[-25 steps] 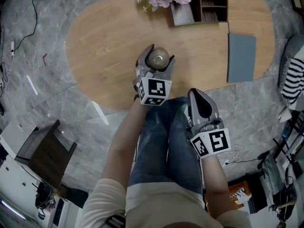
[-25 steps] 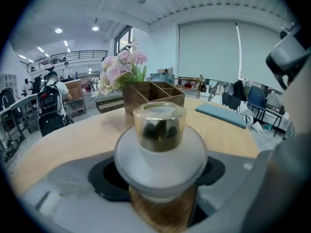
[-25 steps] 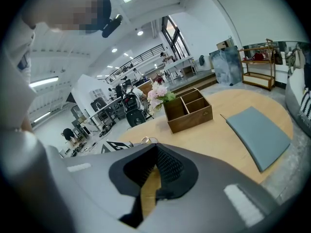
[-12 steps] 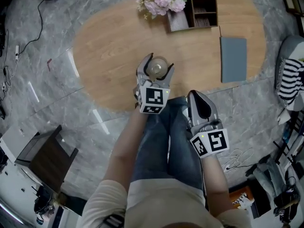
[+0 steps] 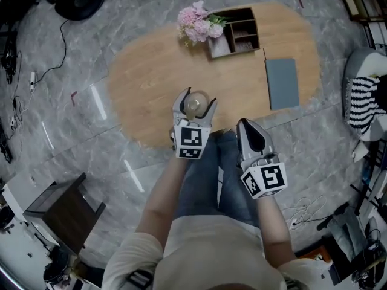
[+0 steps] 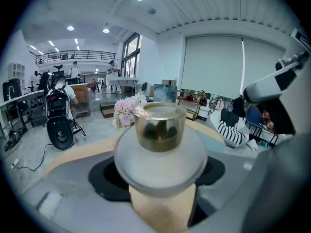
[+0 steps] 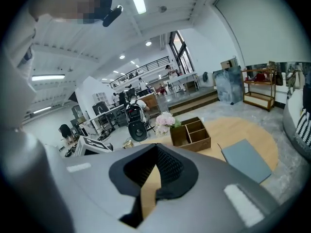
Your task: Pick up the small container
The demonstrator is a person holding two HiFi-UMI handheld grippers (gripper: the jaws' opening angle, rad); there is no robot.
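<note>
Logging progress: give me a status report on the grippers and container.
Left gripper shut on small container, over table. Right gripper shut, empty. No obstruction seen.

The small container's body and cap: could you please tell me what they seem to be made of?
Body: probably frosted glass or plastic, going by its matte, cloudy white surface. Cap: shiny gold metal or metallised plastic; it mirrors its surroundings.
</note>
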